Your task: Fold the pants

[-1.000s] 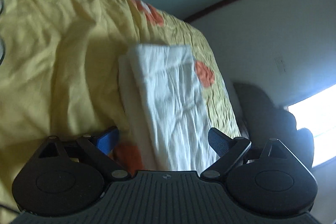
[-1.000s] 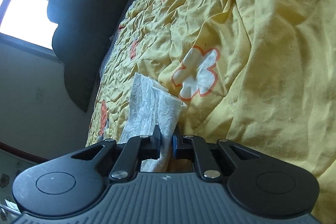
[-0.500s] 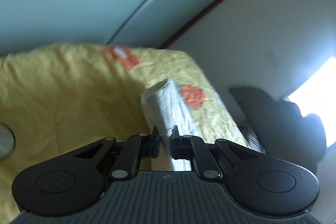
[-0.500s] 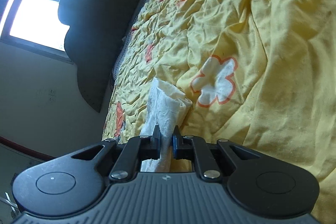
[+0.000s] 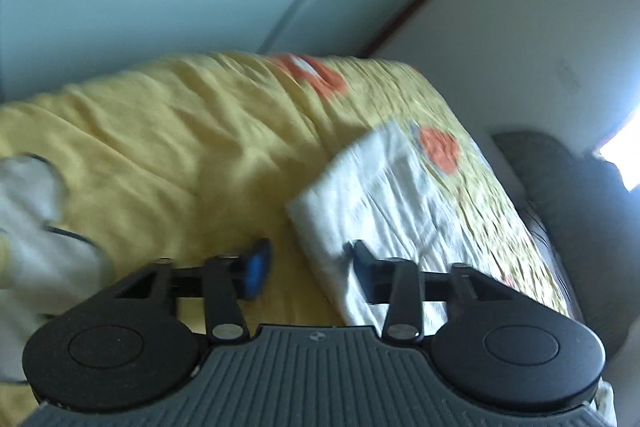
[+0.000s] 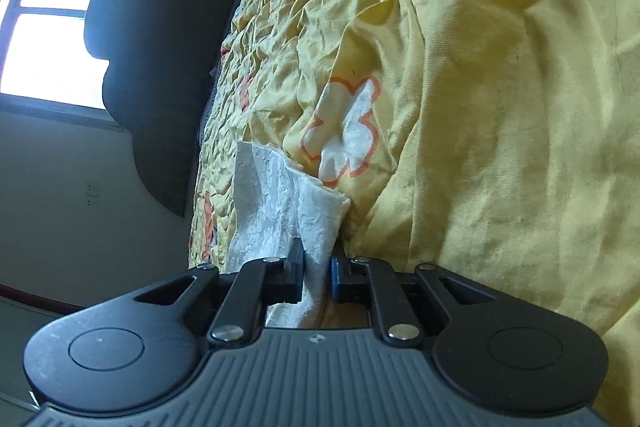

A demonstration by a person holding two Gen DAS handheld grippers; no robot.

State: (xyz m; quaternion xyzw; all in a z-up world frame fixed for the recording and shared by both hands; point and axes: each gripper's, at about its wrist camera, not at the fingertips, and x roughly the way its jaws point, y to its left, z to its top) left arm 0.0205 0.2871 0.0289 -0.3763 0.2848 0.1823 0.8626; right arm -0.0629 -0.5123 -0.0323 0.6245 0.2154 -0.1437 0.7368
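— One pair of white pants (image 5: 394, 203), folded into a flat oblong, lies on the yellow bedspread (image 5: 168, 147) near the bed's edge. Who has it?

— Only the right gripper (image 6: 316, 273). Its jaws are pinched on a bunched end of the pants (image 6: 288, 203), the crinkled cloth running up between the pads and out onto the quilt.

— And the left gripper (image 5: 308, 269)?

— Its jaws have just been opening and now stand apart with nothing pressed between them. The right finger (image 5: 366, 265) sits over the near edge of the folded cloth, the left finger (image 5: 254, 269) over bare bedspread; the view is blurred, so I can't tell whether either touches.

— What lies around?

— A white flower outlined in orange (image 6: 344, 133) is printed just beside the pants, orange flowers (image 5: 440, 149) farther off. A dark headboard (image 6: 160, 39) stands at the bed's end, below a bright window (image 6: 52, 15).
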